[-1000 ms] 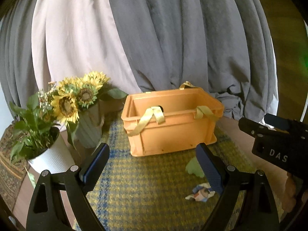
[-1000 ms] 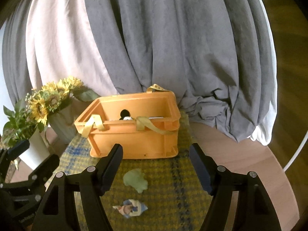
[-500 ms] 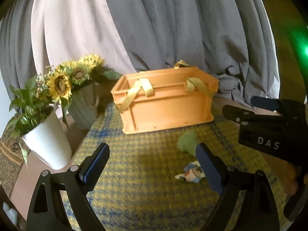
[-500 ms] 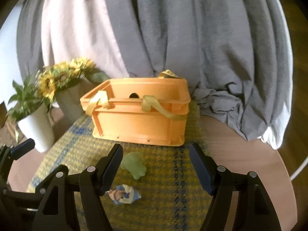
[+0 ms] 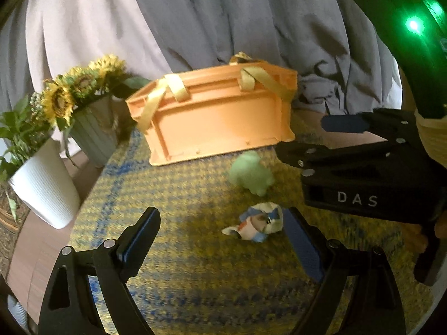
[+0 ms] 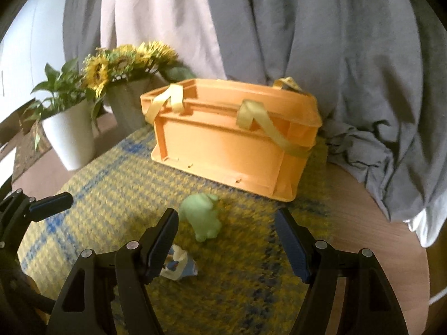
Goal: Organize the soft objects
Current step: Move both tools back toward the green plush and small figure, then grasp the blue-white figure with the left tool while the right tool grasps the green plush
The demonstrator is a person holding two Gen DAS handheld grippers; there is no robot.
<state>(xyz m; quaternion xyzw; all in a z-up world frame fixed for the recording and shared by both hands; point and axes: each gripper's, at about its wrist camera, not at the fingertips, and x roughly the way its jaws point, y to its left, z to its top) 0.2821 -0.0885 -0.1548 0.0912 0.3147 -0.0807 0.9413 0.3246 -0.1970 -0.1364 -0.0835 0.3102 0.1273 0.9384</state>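
Note:
A pale green soft toy (image 5: 251, 173) (image 6: 202, 217) and a small blue-and-white soft toy (image 5: 258, 222) (image 6: 178, 265) lie on the yellow-and-blue woven mat (image 5: 195, 265) in front of an orange crate (image 5: 218, 117) (image 6: 232, 136) with yellow straps. My left gripper (image 5: 220, 240) is open and empty, low over the mat, with the blue-and-white toy just inside its right finger. My right gripper (image 6: 227, 240) is open and empty, with the green toy just ahead between its fingers. It also shows at the right of the left wrist view (image 5: 315, 139).
A white pot with a green plant (image 5: 42, 184) (image 6: 69, 136) and a grey vase of sunflowers (image 5: 92, 131) (image 6: 125, 103) stand left of the crate. Grey and pale curtains (image 6: 279, 28) hang behind. The round wooden table's edge (image 6: 405, 237) shows on the right.
Both grippers have dropped lower and moved closer to the two toys and the crate. Both stay open.

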